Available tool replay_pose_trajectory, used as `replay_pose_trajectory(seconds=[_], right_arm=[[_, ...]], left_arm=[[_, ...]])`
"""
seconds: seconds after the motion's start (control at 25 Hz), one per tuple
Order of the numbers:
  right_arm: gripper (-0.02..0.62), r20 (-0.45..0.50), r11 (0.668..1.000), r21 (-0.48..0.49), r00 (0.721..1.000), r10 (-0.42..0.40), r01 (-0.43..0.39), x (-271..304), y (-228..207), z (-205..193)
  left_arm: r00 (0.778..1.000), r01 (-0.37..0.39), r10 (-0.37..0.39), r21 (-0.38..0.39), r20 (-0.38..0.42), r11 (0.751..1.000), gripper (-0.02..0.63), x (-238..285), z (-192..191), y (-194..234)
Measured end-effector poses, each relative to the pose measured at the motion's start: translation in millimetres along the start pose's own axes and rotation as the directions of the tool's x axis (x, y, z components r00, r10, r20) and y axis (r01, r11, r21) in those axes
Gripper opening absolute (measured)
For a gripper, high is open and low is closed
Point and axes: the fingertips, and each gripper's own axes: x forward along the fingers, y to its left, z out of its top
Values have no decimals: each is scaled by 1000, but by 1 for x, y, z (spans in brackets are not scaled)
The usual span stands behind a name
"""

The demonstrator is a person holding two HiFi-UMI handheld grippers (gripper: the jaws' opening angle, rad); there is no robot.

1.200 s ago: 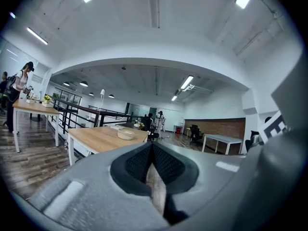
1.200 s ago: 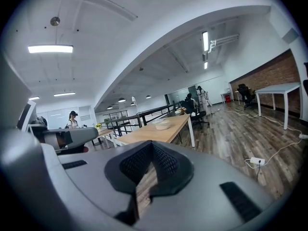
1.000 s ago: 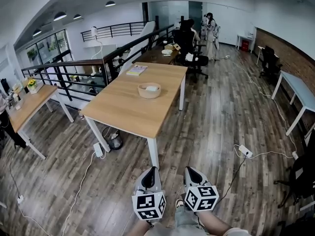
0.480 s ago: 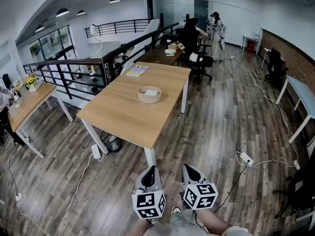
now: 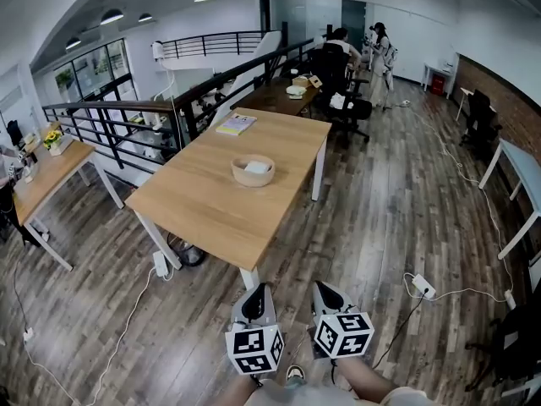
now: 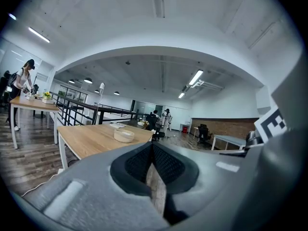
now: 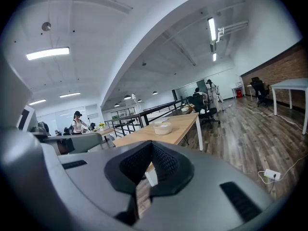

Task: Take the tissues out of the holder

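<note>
Wood floor (image 5: pixel 389 218) beneath left gripper (image 5: pixel 256 293) and right gripper (image 5: pixel 326 289), closed, near level.

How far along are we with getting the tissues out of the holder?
Nothing is done yet: the tissues lie in the round holder on the table. Nothing is in hand: the left claw and right claw are shut and empty, short of the table's near edge. Remaining: reach the holder, grip the tissues, lift them out.

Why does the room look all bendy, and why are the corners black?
Head view: a wide lens bows the floor and the table edges; bright and sharp. Left gripper view: round black border, and the left gripper looms soft up close. Right gripper view: same dark rim; the ceiling lamp glares white.
</note>
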Motion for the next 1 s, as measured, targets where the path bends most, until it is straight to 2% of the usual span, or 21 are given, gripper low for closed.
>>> replay_pose_trajectory(seconds=[0.44, 1.0], right_arm=[[5, -43, 998, -14, 998, 56, -57, 43, -25, 8], [5, -87, 998, -3, 994, 59, -60, 75, -57, 4]], left_arm=[[999, -43, 43, -3, -10, 999, 7, 47, 0, -2], [998, -44, 44, 3, -52, 999, 8, 93, -12, -8]])
